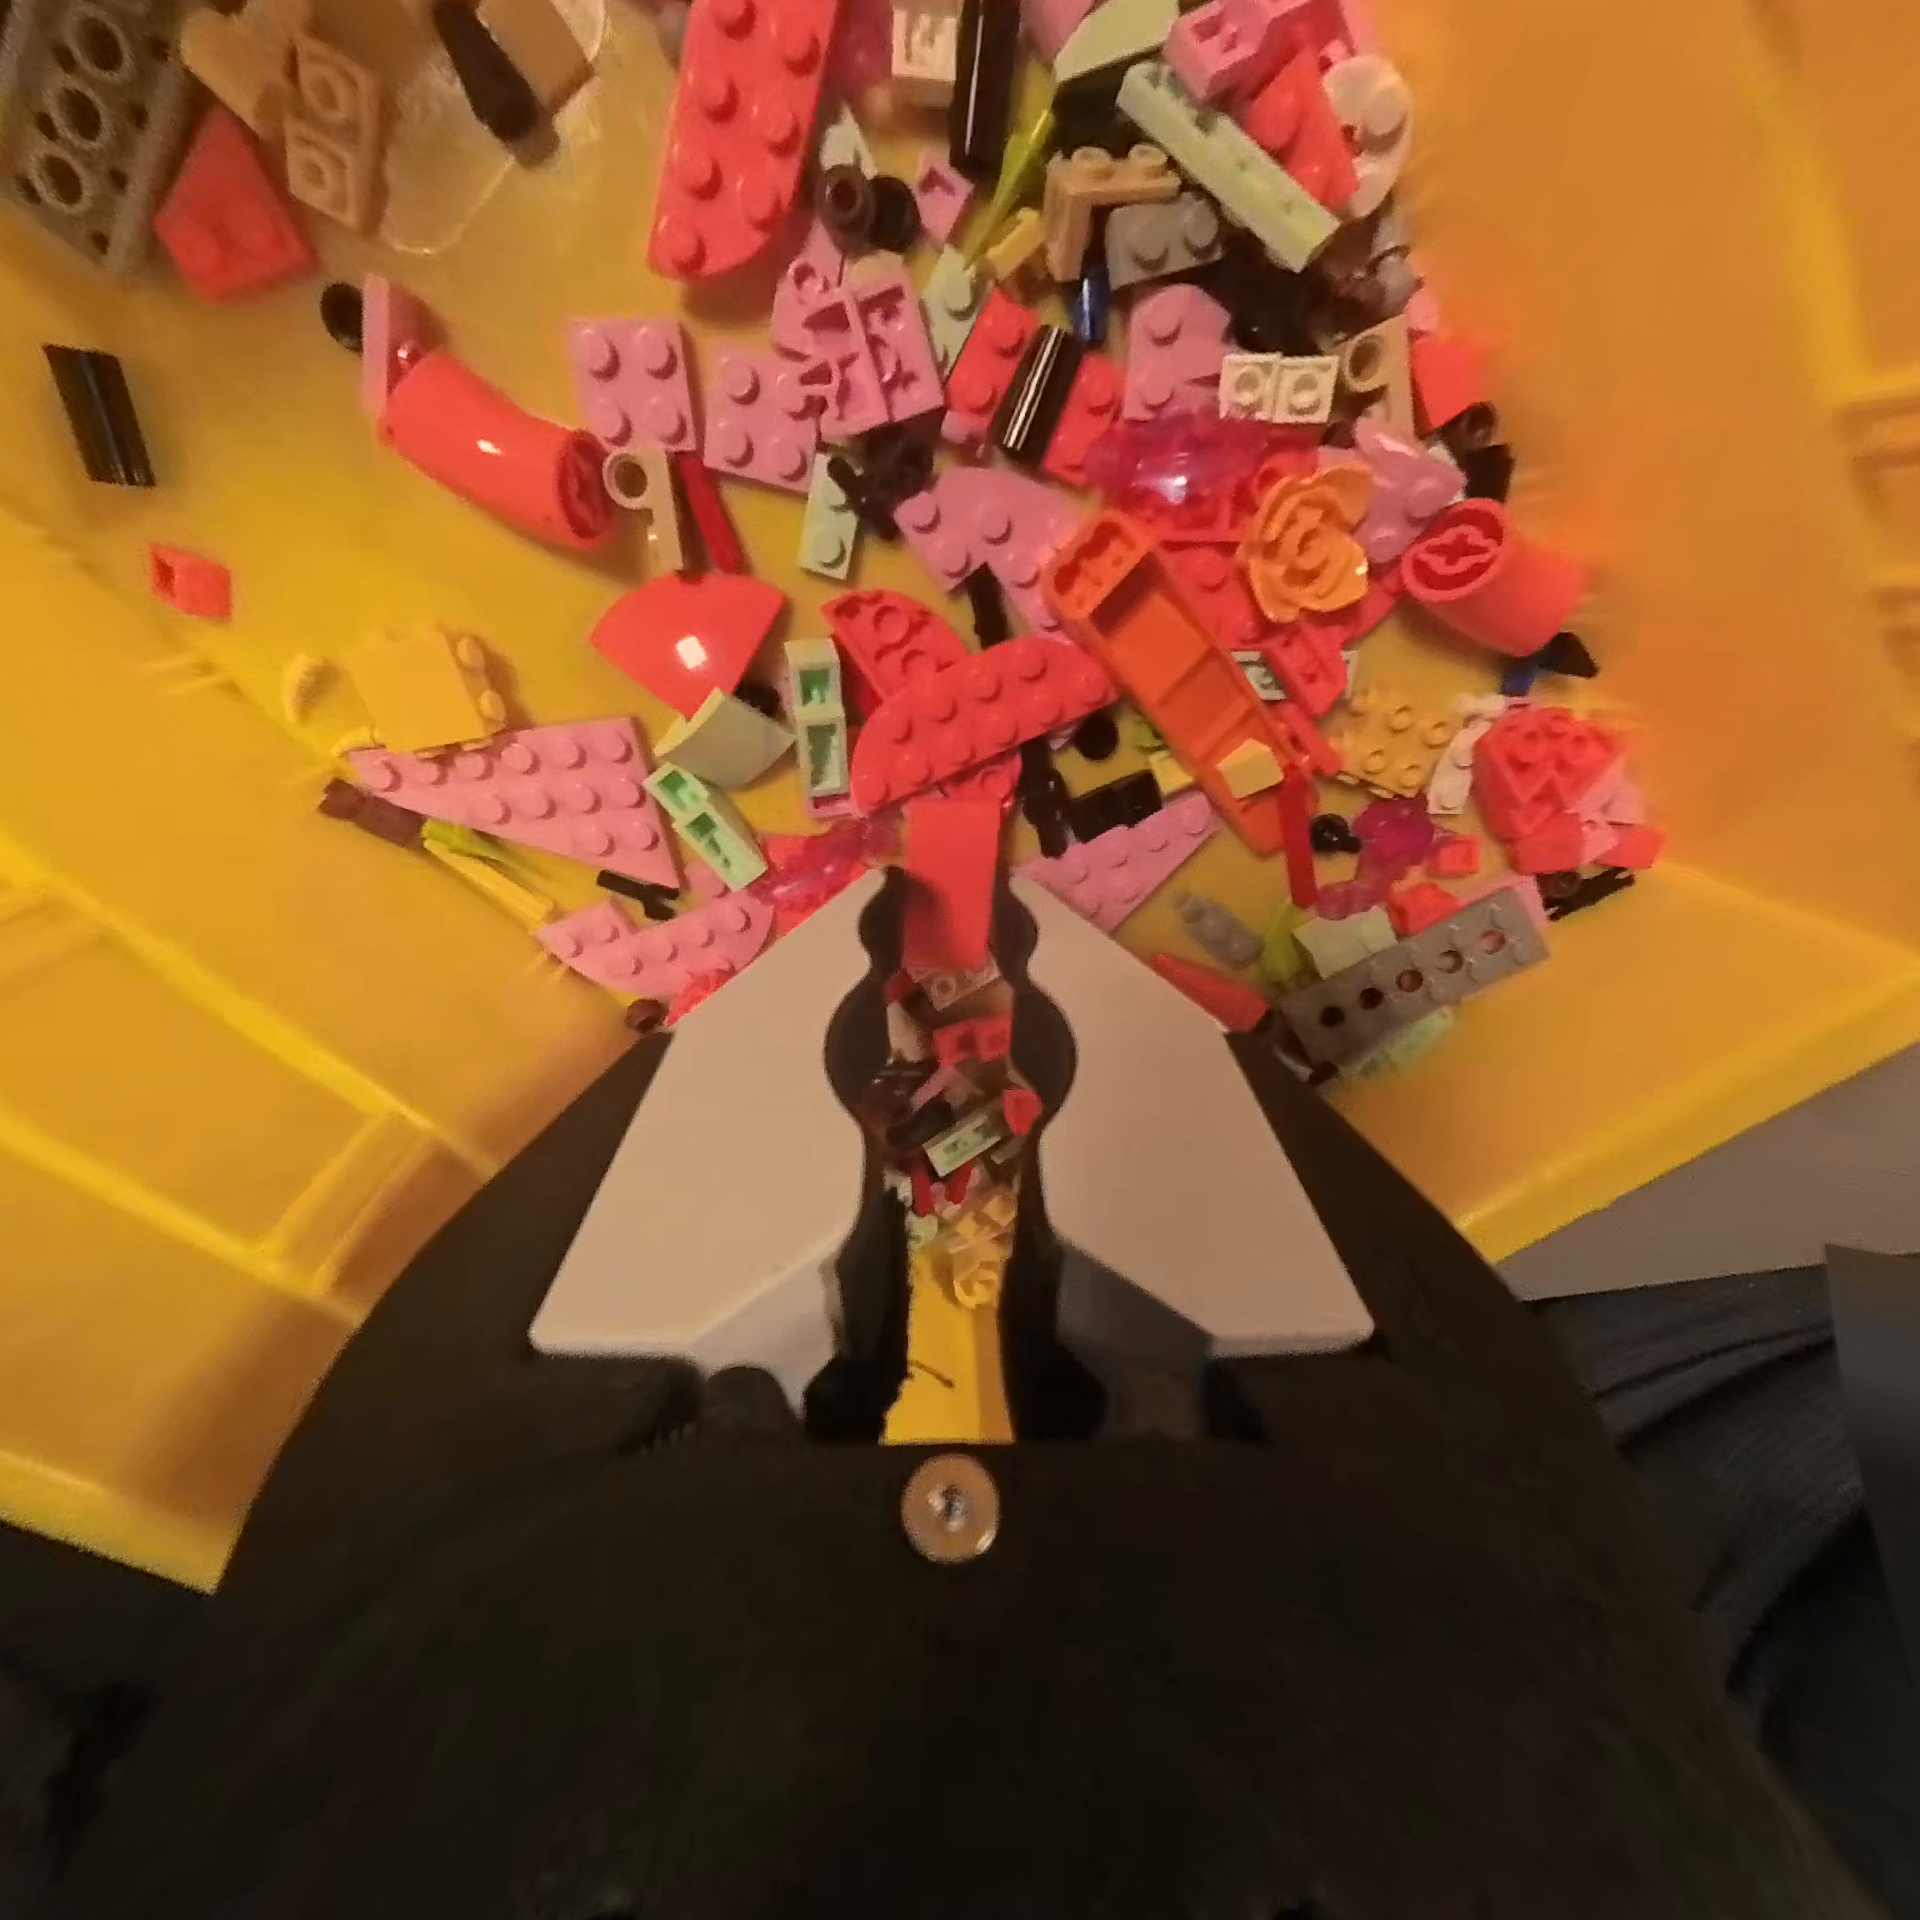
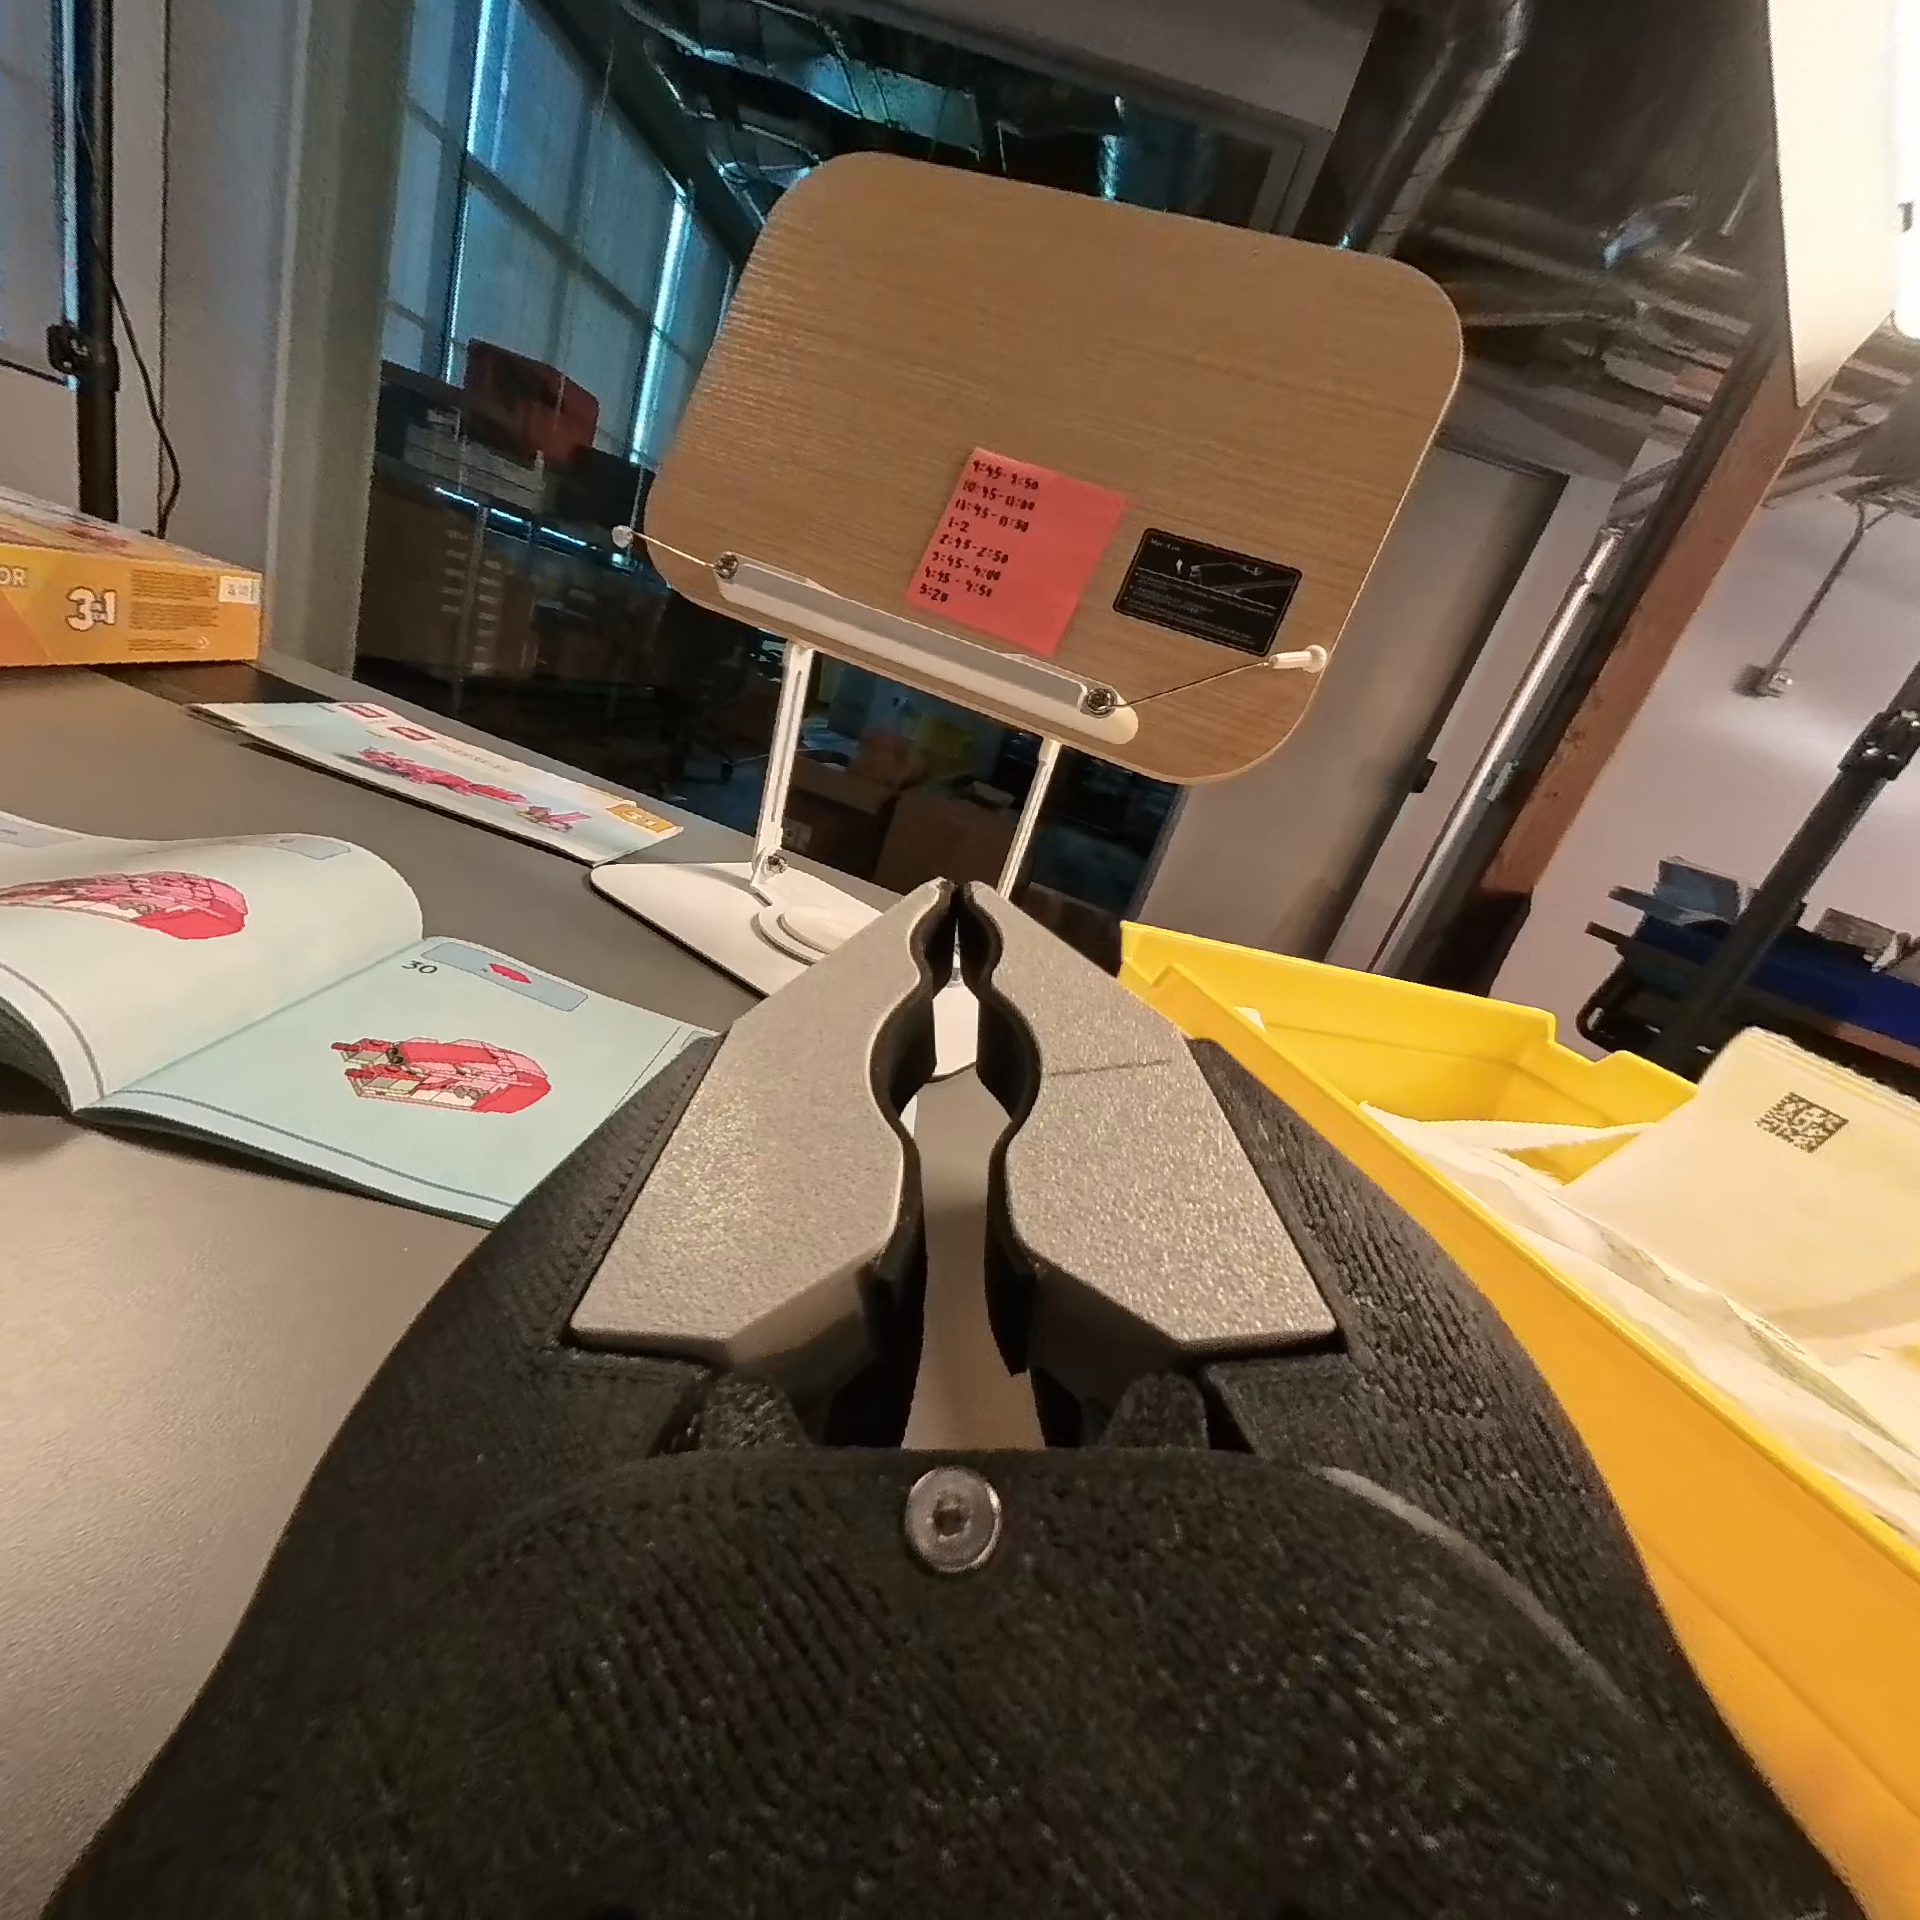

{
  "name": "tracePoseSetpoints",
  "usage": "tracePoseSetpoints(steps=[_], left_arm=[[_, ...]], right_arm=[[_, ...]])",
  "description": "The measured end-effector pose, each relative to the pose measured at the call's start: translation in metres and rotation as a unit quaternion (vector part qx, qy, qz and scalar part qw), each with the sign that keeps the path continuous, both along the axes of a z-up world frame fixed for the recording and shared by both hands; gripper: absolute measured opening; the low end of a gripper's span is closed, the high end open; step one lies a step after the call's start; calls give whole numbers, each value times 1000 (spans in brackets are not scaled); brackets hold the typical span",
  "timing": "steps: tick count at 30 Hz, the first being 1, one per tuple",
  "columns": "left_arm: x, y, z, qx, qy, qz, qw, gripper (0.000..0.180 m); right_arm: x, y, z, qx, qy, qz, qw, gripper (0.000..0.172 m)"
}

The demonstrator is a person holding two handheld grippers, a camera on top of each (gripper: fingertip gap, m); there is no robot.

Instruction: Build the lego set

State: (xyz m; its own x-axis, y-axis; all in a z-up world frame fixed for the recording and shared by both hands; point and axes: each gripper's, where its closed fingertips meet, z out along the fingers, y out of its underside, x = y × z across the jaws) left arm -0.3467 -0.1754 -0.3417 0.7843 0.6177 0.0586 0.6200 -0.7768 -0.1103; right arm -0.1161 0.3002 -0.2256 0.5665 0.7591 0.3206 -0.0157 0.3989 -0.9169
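A yellow plastic bin [image 1: 260, 1039] fills the left wrist view, its floor strewn with loose toy building bricks in coral red, pink, pale green, black and grey; the right wrist view shows a dark grey table [image 2: 208, 1299] in a workshop with large windows behind. In the bin, a smooth coral-red sloped piece [image 1: 951, 873] sits between the fingertips of the left gripper [image 1: 951, 904]; its long axis runs straight along the fingers, away from the camera, its far end tucked under a coral-red rounded studded plate [image 1: 977, 717] that lies crosswise; the two pale fingers [image 1: 790, 997] stand close on either side of the piece, narrowly parted and seemingly clamped on it, though the pads' contact is partly in shadow. Just left of the tips lie pink wedge plates [image 1: 520, 790] and pale green small bricks [image 1: 707, 821]; to the right an orange long hollow piece [image 1: 1174, 665], an orange rose-shaped piece [image 1: 1309, 540] and a grey beam with holes [image 1: 1423, 966] near the bin's wall. The right gripper [image 2: 956, 899] is well apart from all this, hanging above the table with its grey fingers [image 2: 790, 1122] closed tip to tip on nothing; ahead of it stands a wooden book stand [image 2: 1039, 416] bearing a pink sticky note [image 2: 1013, 545]; an open instruction booklet [image 2: 312, 1039] lies to its left, a second closed booklet [image 2: 436, 769] and a yellow box [image 2: 125, 613] beyond, and a yellow bin holding paper bags [image 2: 1558, 1195] sits just to its right. The left gripper is the only one at the bricks.
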Motion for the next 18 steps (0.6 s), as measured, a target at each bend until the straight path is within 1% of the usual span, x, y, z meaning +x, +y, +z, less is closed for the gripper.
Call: tracePoseSetpoints(steps=[3,5,6,8,9,11,13,15,16,17,18], left_arm=[[-1,1,7,-1,9,-10,1000,16],[-4,10,25,21,40,-16,999,16],[-6,18,38,41,64,-23,997,16],[-8,45,72,100,130,-51,985,16],[-2,62,88,138,149,-74,976,16],[24,104,118,228,162,-127,952,16],[65,142,138,294,148,-190,925,16],[112,182,148,358,116,-241,894,16],[140,204,144,386,80,-266,880,16],[167,224,134,400,34,-294,867,16],[189,243,119,398,-3,-315,862,16]], right_arm=[[0,1,0,-6,2,1,1000,0],[0,1,0,-4,2,1,1000,0],[0,1,0,-3,2,2,1000,0],[-1,-2,1,0,4,8,1000,0],[-1,-4,3,2,11,15,1000,0],[1,-7,7,3,23,23,999,0],[3,-6,8,-3,32,27,999,0],[3,-4,8,-8,35,26,999,0],[4,-3,8,-10,35,26,999,0],[4,-4,8,-9,35,25,999,0],[4,-4,8,-8,34,26,999,0]])
